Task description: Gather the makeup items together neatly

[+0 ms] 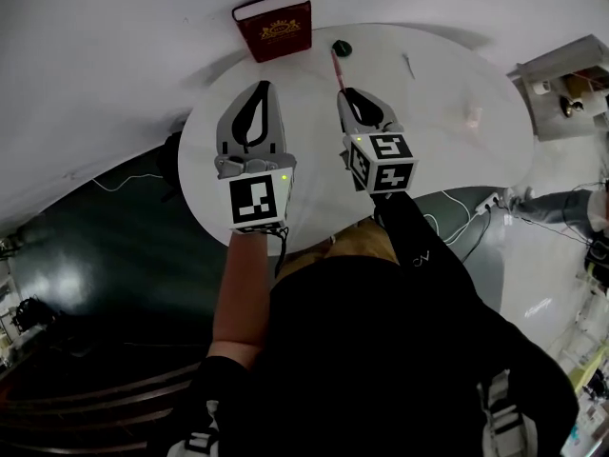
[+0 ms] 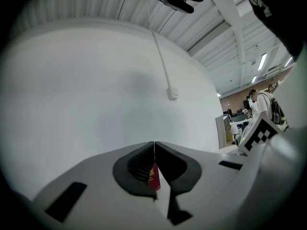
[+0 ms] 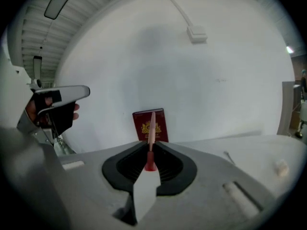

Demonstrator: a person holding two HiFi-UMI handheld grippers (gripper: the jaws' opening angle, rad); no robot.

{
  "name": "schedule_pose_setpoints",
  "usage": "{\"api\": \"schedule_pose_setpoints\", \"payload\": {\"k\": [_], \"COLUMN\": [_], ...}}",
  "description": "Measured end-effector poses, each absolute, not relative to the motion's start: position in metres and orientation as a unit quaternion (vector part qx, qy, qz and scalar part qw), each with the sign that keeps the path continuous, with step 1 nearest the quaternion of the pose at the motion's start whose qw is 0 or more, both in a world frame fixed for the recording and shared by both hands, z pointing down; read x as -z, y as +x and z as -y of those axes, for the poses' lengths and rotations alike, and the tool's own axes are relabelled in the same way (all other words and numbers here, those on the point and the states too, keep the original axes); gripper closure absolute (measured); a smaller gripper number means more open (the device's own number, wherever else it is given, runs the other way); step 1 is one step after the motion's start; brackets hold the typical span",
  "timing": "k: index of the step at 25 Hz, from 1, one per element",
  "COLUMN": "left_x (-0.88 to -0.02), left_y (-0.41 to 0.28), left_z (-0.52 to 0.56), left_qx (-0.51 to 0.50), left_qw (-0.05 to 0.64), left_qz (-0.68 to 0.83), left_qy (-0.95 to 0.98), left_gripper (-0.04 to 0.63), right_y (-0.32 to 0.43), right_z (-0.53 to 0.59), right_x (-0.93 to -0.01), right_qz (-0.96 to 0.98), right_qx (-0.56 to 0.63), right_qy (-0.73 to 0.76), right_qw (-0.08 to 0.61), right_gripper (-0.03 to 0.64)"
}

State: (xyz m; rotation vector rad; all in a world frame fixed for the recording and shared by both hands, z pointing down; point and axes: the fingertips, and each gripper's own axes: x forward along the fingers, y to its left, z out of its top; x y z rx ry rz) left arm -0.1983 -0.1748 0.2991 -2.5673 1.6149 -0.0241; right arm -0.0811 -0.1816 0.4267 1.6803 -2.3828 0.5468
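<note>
My R tool (image 3: 151,145) is closed tight on a pink makeup stick (image 3: 152,123). The stick's pink end pokes out toward the far edge of the worktop (image 1: 447,160). I think that's so I can lay it by the small dark pot (image 1: 341,48) there. L tool (image 2: 154,143) is closed w/ nothing in it and just hovers. A thin stick (image 1: 407,65) & a pale bit (image 1: 471,112) lie apart on the right side. The red box (image 1: 273,27) at the far edge is shut, so I can't tell what's inside.

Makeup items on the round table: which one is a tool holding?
The pink stick, clamped in the right tool. The dark round item, thin pale stick and small pale piece lie loose.
</note>
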Motion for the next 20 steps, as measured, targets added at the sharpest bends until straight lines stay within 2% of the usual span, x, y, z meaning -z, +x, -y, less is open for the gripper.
{"api": "schedule_pose_setpoints", "payload": {"k": [11,20], "left_x": [-0.331,-0.336], "left_y": [-0.233,-0.255], "left_z": [0.165,0.162], "left_qx": [0.029,0.025], "left_qw": [0.032,0.021], "left_qz": [-0.557,-0.567], "left_qy": [-0.829,-0.823], "left_gripper": [0.586,0.586], "right_y": [-0.147,-0.161], "right_z": [0.158,0.139], "right_x": [-0.557,-0.610], "right_qz": [0.787,0.763], "right_qx": [-0.283,-0.333], "right_qy": [0.514,0.502], "right_qw": [0.193,0.233], "right_gripper": [0.566,0.566]}}
